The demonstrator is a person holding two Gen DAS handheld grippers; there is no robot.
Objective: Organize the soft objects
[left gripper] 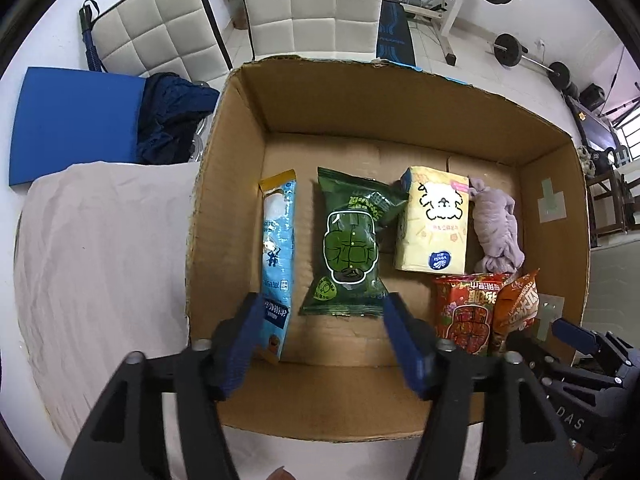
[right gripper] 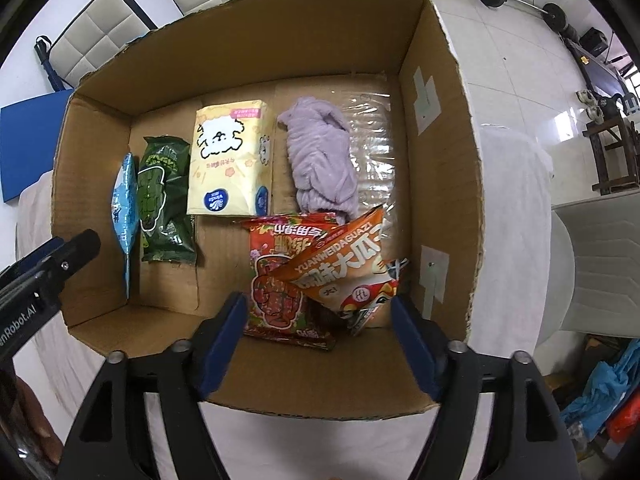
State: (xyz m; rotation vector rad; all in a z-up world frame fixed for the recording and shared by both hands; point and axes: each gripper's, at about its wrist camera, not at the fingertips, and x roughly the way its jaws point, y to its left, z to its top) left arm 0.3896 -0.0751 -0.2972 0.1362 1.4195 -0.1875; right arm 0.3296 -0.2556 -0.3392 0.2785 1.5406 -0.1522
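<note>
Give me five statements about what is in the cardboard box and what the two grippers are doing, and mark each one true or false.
1. The left gripper is shut on the green snack bag. False: its jaws stand open and hold nothing.
2. The orange seed bag lies partly on top of the red snack bag. True.
3. The purple cloth hangs over the rim of the cardboard box. False: it lies on the box floor beside the yellow tissue pack.
4. The blue packet leans by the box's left wall. True.
5. The right gripper is open. True.
</note>
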